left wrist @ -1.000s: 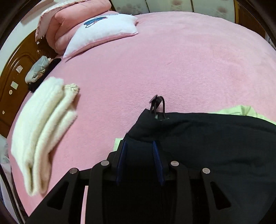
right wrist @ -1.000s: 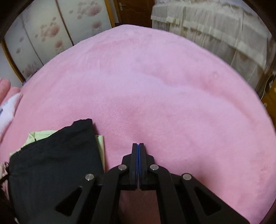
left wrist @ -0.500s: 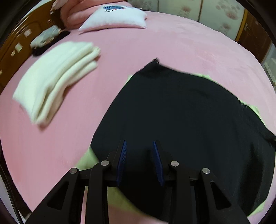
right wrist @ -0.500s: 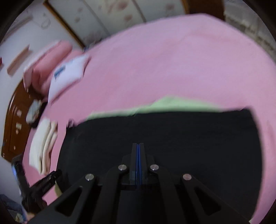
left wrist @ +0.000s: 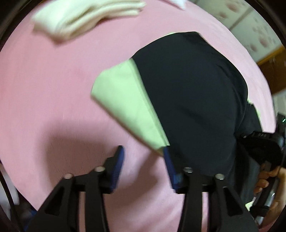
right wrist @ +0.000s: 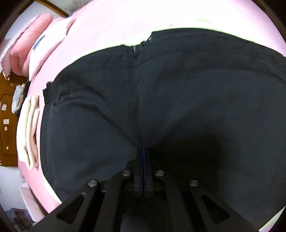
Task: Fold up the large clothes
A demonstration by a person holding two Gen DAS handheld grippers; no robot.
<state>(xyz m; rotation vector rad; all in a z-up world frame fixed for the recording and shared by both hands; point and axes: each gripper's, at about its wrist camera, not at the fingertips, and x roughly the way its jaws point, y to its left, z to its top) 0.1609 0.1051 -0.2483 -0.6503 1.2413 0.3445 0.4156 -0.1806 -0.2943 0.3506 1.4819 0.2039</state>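
Observation:
A black garment (left wrist: 193,92) with a zipper (right wrist: 143,44) lies spread on a light green garment (left wrist: 125,92) on the pink bed. My left gripper (left wrist: 143,149) hangs over bare pink blanket just off the green corner. Its jaws are opening and no cloth is between them. Its right fingertip (left wrist: 166,153) is at the green corner. My right gripper (right wrist: 144,151) is shut, and its tips point down into the middle of the black garment (right wrist: 160,89), where the cloth creases toward them. I see nothing between its pads.
A folded cream garment (left wrist: 85,14) lies on the pink blanket (left wrist: 44,80) beyond the black one, also the cream garment (right wrist: 30,128). Pink and white pillows (right wrist: 35,46) sit by the wooden headboard (right wrist: 7,116). A person's hand (left wrist: 266,180) holds the other gripper at the right edge.
The left gripper slid off the black garment onto bare blanket by the green corner, and its jaws widened. The right gripper swept from bare blanket onto the black garment, still shut.

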